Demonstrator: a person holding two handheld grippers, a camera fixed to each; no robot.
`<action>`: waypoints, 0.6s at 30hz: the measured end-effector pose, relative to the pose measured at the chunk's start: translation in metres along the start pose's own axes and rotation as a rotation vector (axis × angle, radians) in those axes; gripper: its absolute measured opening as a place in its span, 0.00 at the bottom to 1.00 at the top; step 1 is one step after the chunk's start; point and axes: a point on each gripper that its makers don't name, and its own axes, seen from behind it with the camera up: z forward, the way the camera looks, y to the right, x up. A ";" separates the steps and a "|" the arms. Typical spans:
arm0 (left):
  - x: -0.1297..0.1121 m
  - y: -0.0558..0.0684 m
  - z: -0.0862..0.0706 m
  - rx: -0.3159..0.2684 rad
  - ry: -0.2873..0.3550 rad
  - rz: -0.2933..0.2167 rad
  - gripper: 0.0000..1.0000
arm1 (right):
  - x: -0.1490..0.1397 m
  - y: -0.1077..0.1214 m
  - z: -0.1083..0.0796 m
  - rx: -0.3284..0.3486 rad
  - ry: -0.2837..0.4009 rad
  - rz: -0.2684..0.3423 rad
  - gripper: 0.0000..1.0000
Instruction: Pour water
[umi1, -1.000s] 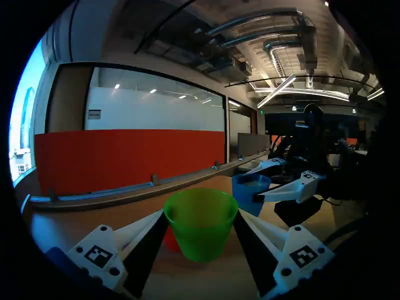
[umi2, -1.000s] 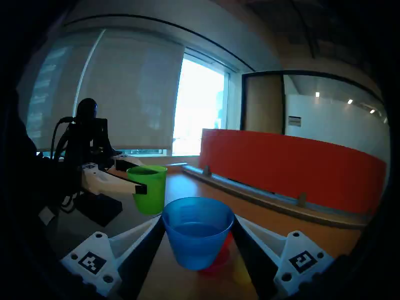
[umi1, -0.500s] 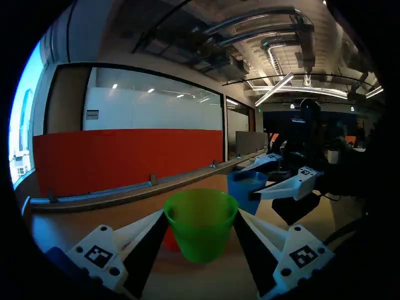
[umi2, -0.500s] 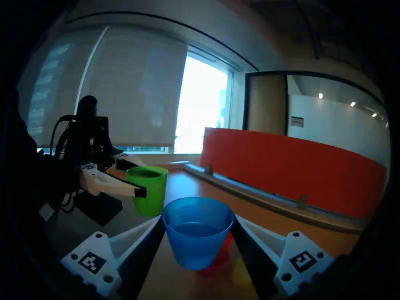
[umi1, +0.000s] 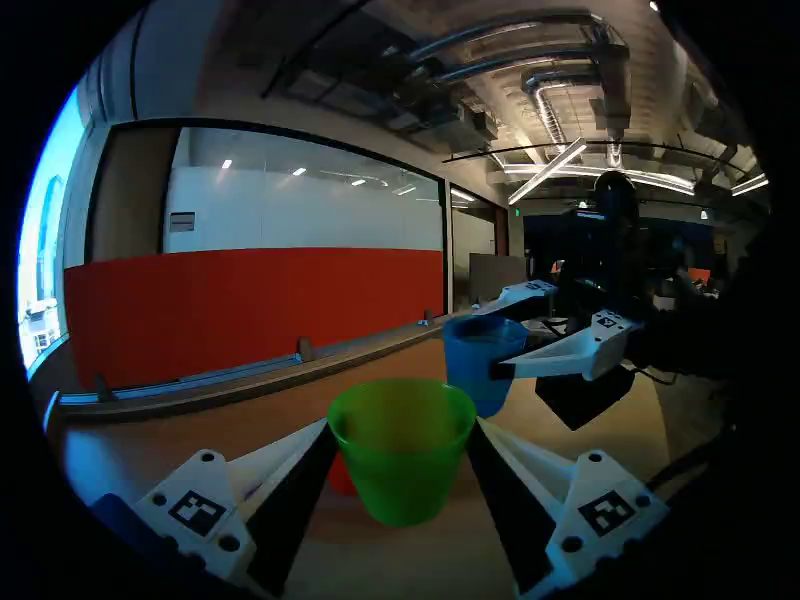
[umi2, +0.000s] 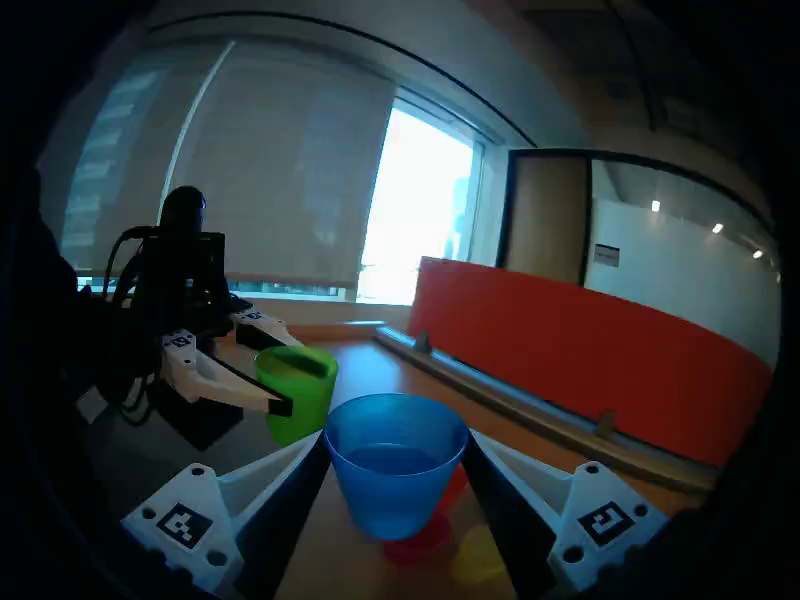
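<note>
In the left gripper view my left gripper is shut on a green cup, held upright over the wooden table. Beyond it, to the right, the right gripper holds a blue cup. In the right gripper view my right gripper is shut on the blue cup, upright, with water inside. Farther off to the left there, the left gripper holds the green cup, slightly lower than the blue one.
A red partition with a rail runs along the table's far edge. A red cup and a yellow one sit on the table beneath the blue cup. A bright window lies behind.
The right gripper has risen with the blue cup and moved closer to the green cup. The green cup now sits lower in the right gripper view.
</note>
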 end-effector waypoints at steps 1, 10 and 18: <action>-0.001 0.000 0.000 0.000 -0.002 0.000 0.86 | 0.001 0.001 0.001 0.003 -0.002 -0.011 0.91; -0.005 -0.002 0.000 0.002 -0.012 0.000 0.86 | 0.018 0.010 0.009 0.017 -0.025 -0.118 0.91; -0.001 -0.004 -0.001 0.010 -0.004 0.001 0.86 | 0.034 0.012 0.018 0.032 -0.036 -0.196 0.91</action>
